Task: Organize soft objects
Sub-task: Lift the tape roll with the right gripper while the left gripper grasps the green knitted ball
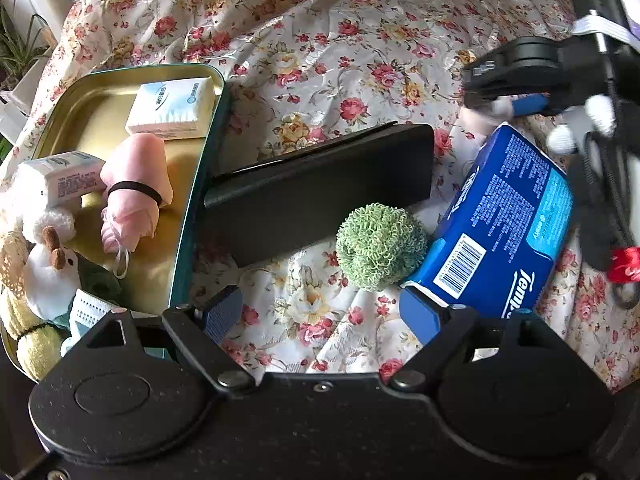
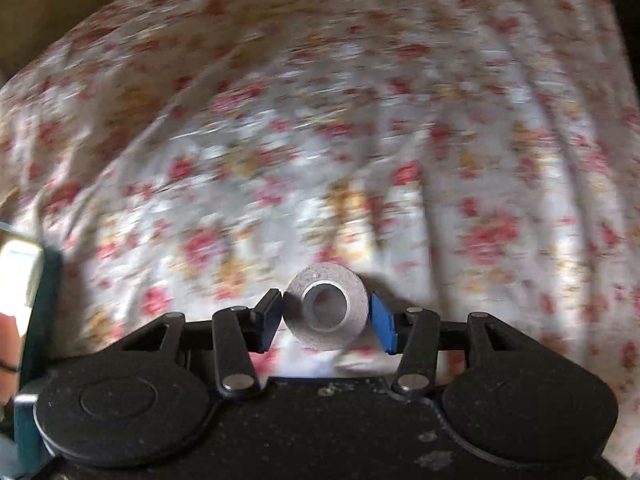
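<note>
My left gripper (image 1: pixel 320 316) is open and empty above the floral cloth, just in front of a green curly ball (image 1: pixel 380 246). A blue Tempo tissue pack (image 1: pixel 508 224) lies to its right, touching the right fingertip. A gold tin tray (image 1: pixel 188 160) at left holds two white tissue packs (image 1: pixel 172 108), a pink rolled cloth (image 1: pixel 136 184), a white plush toy (image 1: pixel 48 268) and a yellow rolled towel (image 1: pixel 32 344). My right gripper (image 2: pixel 326 320) is shut on a white paper roll (image 2: pixel 326 306). It also shows in the left wrist view (image 1: pixel 516 84), above the blue pack.
A black flat case (image 1: pixel 320 184) lies between the tray and the green ball. The floral tablecloth (image 1: pixel 320 40) covers the whole surface. The tray's teal edge (image 2: pixel 44 280) shows at the left in the blurred right wrist view. Potted plants (image 1: pixel 16 48) stand at far left.
</note>
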A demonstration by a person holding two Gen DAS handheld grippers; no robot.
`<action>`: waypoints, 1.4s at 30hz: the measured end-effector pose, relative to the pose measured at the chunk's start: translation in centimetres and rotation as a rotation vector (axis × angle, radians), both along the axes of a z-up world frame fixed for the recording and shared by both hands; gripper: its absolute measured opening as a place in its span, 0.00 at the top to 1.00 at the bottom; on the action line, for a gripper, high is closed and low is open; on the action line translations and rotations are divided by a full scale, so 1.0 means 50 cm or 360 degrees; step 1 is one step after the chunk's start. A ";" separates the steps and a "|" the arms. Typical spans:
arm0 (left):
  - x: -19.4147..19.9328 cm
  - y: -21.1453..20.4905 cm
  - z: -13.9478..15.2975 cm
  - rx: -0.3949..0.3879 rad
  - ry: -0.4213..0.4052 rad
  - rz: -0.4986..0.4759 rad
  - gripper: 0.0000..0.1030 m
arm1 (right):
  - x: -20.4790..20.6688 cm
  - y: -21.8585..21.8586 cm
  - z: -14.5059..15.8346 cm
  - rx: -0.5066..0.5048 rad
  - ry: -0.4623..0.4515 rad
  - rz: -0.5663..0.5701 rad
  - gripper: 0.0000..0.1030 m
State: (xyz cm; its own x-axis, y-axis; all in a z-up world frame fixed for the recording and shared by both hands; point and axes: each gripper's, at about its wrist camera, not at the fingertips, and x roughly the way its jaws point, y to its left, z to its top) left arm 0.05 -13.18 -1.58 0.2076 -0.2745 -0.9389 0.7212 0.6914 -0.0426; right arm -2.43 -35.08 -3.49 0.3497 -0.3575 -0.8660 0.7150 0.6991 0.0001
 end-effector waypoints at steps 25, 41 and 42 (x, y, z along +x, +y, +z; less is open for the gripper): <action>0.002 -0.101 -0.061 -0.0028 -0.0075 0.0027 0.19 | -0.018 -0.054 -0.040 0.0148 0.0017 -0.0038 0.48; 0.031 -0.097 -0.094 -0.0057 0.0125 0.0038 0.10 | 0.011 -0.013 -0.068 0.0047 0.0028 0.0143 0.08; 0.032 -0.095 -0.095 -0.0059 0.0139 0.0049 0.11 | 0.012 -0.011 -0.069 0.0036 0.0038 0.0148 0.08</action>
State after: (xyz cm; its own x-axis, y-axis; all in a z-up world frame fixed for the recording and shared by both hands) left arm 1.66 -17.94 -6.32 0.1345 -0.3042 -0.9431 0.6919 0.7102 -0.1304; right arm -1.83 -35.64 -6.94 0.3597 -0.3045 -0.8820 0.6468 0.7626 0.0005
